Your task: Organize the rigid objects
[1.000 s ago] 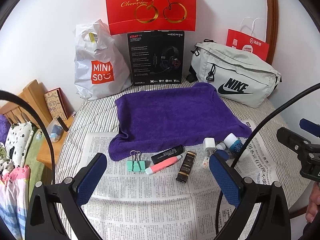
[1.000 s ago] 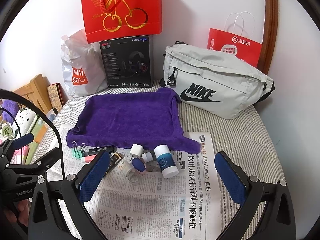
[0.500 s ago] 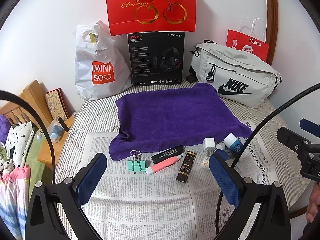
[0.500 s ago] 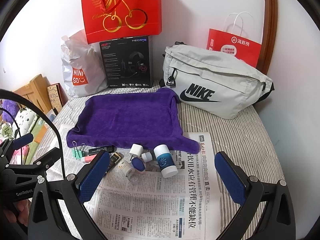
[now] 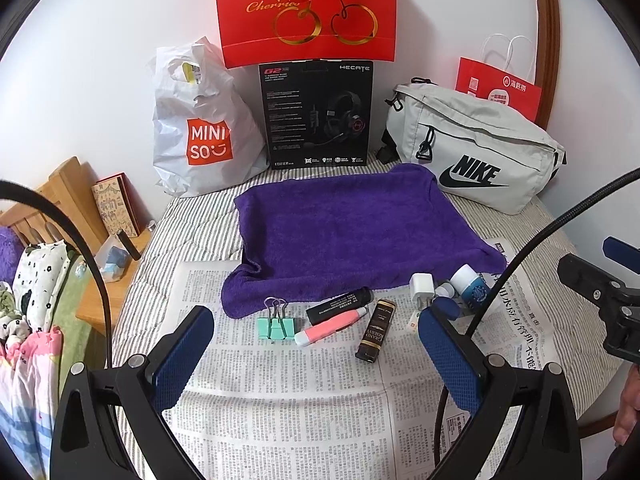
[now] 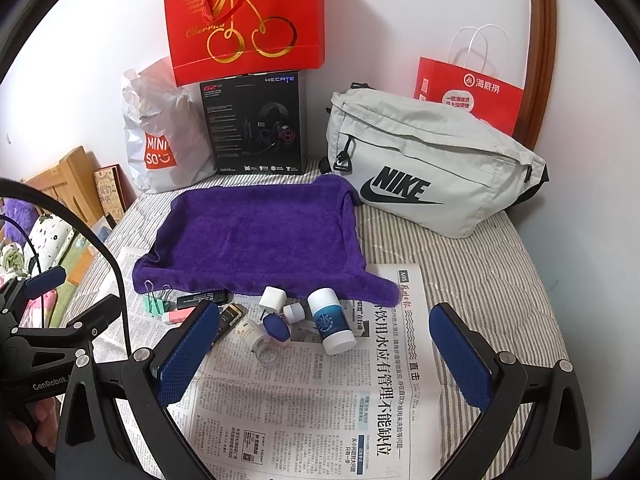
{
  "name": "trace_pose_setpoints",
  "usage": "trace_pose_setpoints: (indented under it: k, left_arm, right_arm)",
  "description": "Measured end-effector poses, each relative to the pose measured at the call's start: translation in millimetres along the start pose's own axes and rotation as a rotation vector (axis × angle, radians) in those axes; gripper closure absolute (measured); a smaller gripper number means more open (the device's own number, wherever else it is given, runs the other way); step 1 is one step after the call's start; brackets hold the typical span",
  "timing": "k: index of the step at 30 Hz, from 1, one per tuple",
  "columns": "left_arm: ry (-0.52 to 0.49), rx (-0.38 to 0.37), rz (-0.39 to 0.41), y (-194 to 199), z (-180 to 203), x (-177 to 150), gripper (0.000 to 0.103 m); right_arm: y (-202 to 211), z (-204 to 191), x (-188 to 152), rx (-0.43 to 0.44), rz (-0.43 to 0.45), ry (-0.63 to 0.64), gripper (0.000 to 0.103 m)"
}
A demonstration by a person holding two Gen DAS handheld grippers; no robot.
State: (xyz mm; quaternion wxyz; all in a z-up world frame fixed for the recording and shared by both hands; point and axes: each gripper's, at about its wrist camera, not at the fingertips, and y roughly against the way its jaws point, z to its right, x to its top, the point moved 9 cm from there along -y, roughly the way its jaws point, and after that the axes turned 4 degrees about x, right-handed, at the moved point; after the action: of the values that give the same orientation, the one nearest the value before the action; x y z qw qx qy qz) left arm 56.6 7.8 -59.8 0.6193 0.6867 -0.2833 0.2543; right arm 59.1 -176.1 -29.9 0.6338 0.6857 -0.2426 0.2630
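Purple towel (image 5: 352, 232) lies bare while the light, stiff pink pen (image 5: 332, 326) rests on newspaper (image 5: 280, 400), best pinched mid-barrel; both the left gripper (image 5: 316, 344) and right gripper (image 6: 324, 344) gape, holding nothing.

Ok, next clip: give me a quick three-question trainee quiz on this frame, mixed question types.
1. True or false: the purple towel has small items lying on it.
2. Multiple choice: the pink pen lies between A) the green binder clip and the dark gold-lettered tube; B) the grey Nike bag and the headset box; C) the white charger plug and the blue-labelled bottle.
3. Fill in: the left gripper and right gripper are both ____.

Key: 1 false; 2 A; 3 open, holding nothing.
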Motion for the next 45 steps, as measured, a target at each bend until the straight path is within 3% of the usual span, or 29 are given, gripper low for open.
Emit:
trace_pose_setpoints:
  k: [35,41,45]
  left_arm:
    - [0.006,-0.003,-0.008,-2,-7,-6,0.0]
    - [0.01,0.007,-0.015,-14,-15,-4,0.0]
    - [0.016,0.013,-0.061,-35,-25,-12,0.0]
  right_arm:
    - [-9,-3,-3,-0.007,-0.014,0.019,0.0]
    - [-24,-1,-5,-0.016,-0.037,0.033,0.0]
    - [-38,6,-8,-0.036,-0.058,0.039,0.0]
